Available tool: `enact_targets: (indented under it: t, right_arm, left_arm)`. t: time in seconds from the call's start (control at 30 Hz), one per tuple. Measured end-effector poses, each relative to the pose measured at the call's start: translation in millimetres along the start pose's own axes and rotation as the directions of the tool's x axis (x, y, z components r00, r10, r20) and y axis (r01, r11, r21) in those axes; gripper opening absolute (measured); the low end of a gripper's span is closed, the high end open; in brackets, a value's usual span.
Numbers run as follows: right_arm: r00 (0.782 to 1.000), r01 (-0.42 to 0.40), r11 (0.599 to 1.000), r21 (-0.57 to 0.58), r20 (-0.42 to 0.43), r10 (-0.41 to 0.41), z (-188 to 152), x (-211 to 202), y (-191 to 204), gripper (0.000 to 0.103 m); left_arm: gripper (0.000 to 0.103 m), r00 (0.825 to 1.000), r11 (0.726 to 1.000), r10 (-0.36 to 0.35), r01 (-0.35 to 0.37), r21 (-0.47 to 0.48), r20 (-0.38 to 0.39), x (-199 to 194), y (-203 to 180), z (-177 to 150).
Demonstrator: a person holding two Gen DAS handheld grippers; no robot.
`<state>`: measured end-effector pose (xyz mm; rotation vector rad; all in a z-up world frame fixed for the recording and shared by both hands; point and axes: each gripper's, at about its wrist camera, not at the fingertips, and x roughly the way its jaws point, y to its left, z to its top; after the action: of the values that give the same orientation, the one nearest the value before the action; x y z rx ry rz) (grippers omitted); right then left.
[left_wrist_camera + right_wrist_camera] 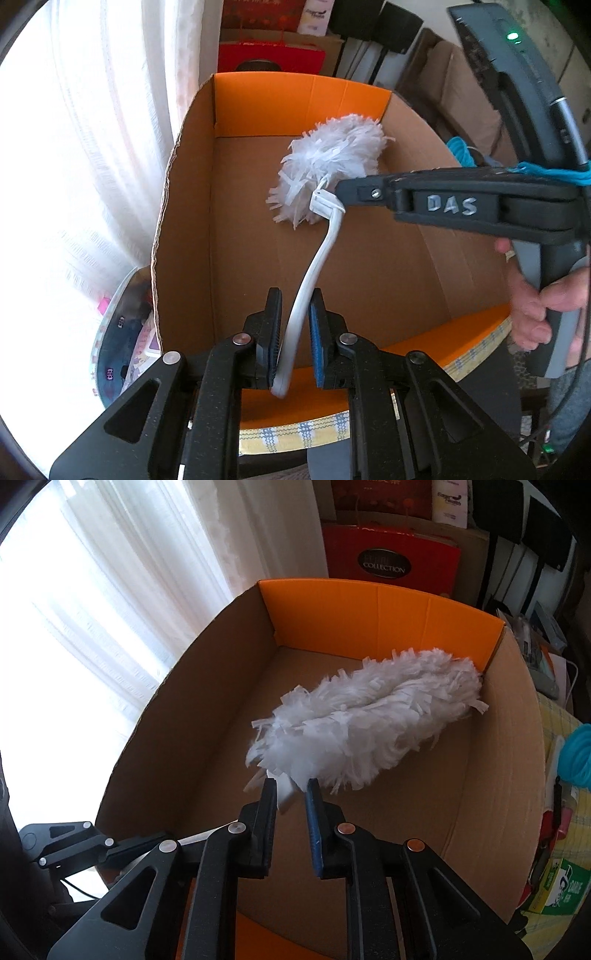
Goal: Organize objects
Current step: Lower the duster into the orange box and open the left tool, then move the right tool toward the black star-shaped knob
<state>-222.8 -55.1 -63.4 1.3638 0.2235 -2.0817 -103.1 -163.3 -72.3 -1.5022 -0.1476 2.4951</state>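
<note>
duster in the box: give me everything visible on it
The duster has a fluffy white head of shredded strips, fibre or thin plastic by the look, on a slim curved white plastic handle with a clip-like joint at the head. It hangs inside the open cardboard box, head toward the far orange wall, apparently above the floor. The left gripper is shut on the handle's lower end; the right gripper is shut on the joint below the head. Whether the head touches the box is unclear.

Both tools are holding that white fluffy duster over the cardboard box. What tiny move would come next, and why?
Probably lower it a little further, then let go. The left tool grips the handle's end, the right tool its neck, and the duster seems to hang inside the cardboard box, above the floor.
</note>
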Motion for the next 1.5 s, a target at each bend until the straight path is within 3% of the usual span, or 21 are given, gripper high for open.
enact_targets:
  t: [0.13, 0.27, 0.4, 0.47, 0.63, 0.7, 0.93, 1.03, 1.5]
  right_arm:
    - [1.000, 0.006, 1.000, -0.018, 0.031, -0.005, -1.6, -15.6, -0.2, 0.015]
    - [0.998, 0.019, 0.999, -0.043, 0.066, -0.016, -7.6, -38.0, 2.1, 0.028]
    - [0.993, 0.028, 0.998, -0.053, 0.114, -0.022, -16.8, -63.8, -0.8, 0.039]
    - [0.990, 0.038, 0.998, -0.046, 0.135, -0.031, -21.9, -76.4, -4.9, 0.056]
    - [0.980, 0.098, 0.994, -0.047, 0.177, -0.088, -37.7, -104.3, -16.0, 0.073]
    - [0.976, 0.113, 0.993, -0.040, 0.191, -0.103, -45.6, -114.9, -22.9, 0.079]
    - [0.961, 0.165, 0.986, 0.025, 0.219, -0.166, -78.0, -148.9, -56.5, 0.088]
    - [0.953, 0.203, 0.978, 0.049, 0.218, -0.209, -89.9, -157.8, -70.5, 0.088]
    - [0.940, 0.234, 0.955, 0.184, 0.209, -0.271, -140.2, -191.0, -132.8, 0.088]
  left_arm:
    - [0.034, 1.000, 1.000, 0.001, 0.000, -0.016, 0.019, 3.3, -2.9, 16.2]
    - [0.060, 0.998, 0.999, 0.033, -0.030, -0.045, 0.059, -6.9, -0.9, 20.1]
    - [0.072, 0.995, 0.997, 0.007, 0.001, -0.082, 0.099, -22.6, 0.8, 18.5]
    - [0.077, 0.993, 0.996, 0.001, 0.009, -0.086, 0.116, -28.7, -1.4, 16.1]
    - [0.083, 0.991, 0.996, -0.026, 0.037, -0.080, 0.135, -37.3, -15.5, 17.6]
    - [0.095, 0.990, 0.997, -0.017, 0.028, -0.071, 0.140, -36.9, -25.1, 21.9]
    - [0.100, 0.982, 0.999, -0.020, 0.026, -0.031, 0.190, -55.2, -60.1, 16.1]
    - [0.101, 0.979, 0.999, -0.034, 0.039, -0.021, 0.201, -59.5, -73.6, 15.8]
    - [0.102, 0.973, 0.995, -0.078, 0.063, 0.078, 0.215, -54.9, -143.9, 9.6]
